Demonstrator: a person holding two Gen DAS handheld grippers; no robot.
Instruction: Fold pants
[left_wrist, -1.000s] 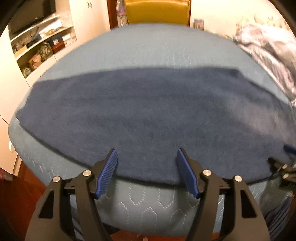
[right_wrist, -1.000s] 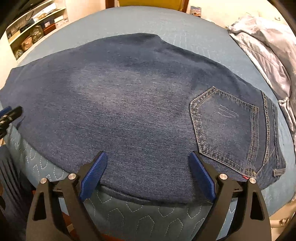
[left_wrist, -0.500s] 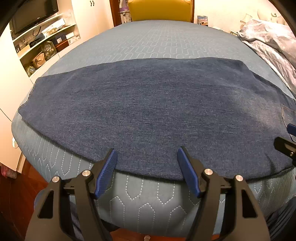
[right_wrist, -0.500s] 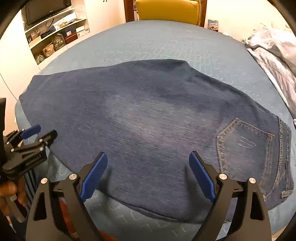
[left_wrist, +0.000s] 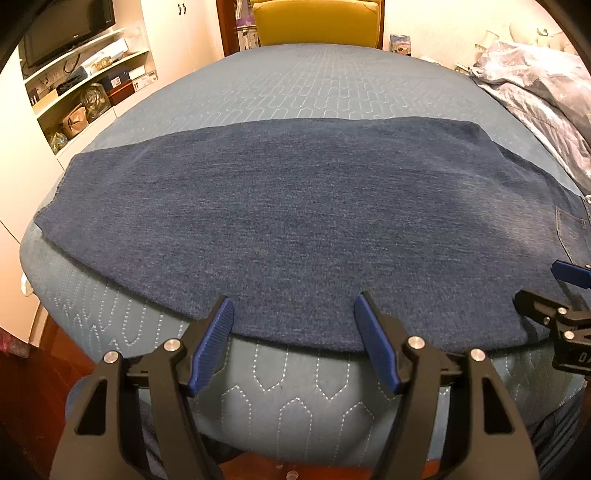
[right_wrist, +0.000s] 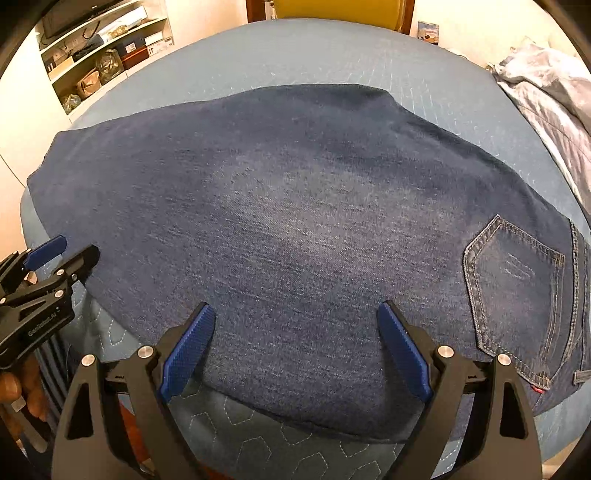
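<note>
Pants (left_wrist: 295, 221) lie flat on the quilted blue bed (left_wrist: 314, 85); both tools gape wide, empty.

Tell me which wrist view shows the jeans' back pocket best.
Right wrist. The back pocket is whole there, stitching and outline clear, near the waistband end of the jeans. Left wrist catches only a sliver of it at the right frame edge, cropped and partly behind the other gripper.

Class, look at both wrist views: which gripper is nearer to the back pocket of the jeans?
Right. The right gripper hovers open over the near edge of the jeans, just left of the back pocket. The left gripper sits further left, towards the leg end.
</note>
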